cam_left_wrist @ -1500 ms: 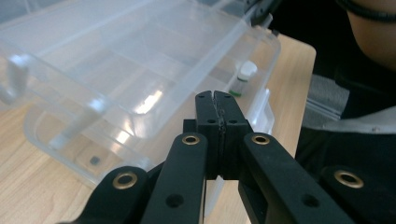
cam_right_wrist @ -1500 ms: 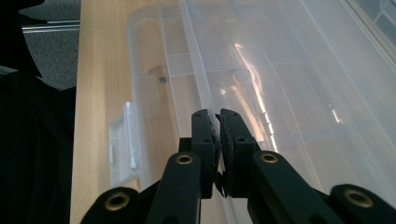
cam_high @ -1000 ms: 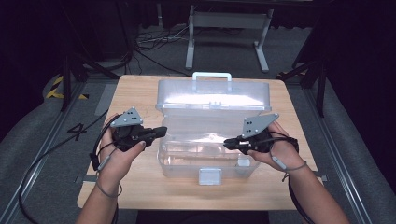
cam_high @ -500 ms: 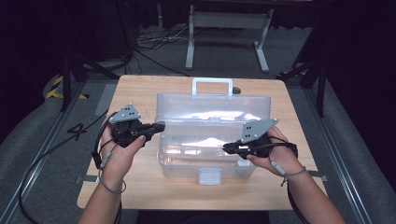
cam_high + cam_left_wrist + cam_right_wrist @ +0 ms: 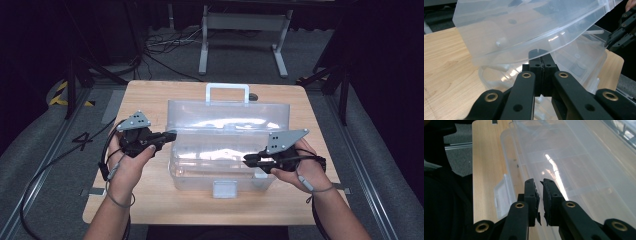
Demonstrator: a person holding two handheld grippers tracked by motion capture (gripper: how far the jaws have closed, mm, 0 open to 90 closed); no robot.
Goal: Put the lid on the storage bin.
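Clear plastic lidded storage box (image 5: pixel 225 150) sits mid wooden tabletop (image 5: pixel 150 100), lid part-raised. Left claw (image 5: pixel 170 134) pressed together under lid edge. Right claw (image 5: pixel 248 160) slightly spread, just been opening, nothing between.

1. Storage box (image 5: pixel 225 150): clear plastic, glossy and smooth, strong glare streaks on its lid (image 5: pixel 524 27).
2. Box handle (image 5: pixel 227 91) and front latch (image 5: pixel 224 189): milkier, translucent white plastic.
3. Surface (image 5: pixel 150 200): light wood grain, matt, smooth.
4. Left hand-held gripper (image 5: pixel 540 61): black matt plastic, brass-coloured rivets, grey matt top plate (image 5: pixel 134 121).
5. Right hand-held gripper (image 5: pixel 539 195): same black plastic; jaw pads look rubbery, with rough, torn edges.
6. Floor (image 5: pixel 45 145): grey carpet, matt, fuzzy.
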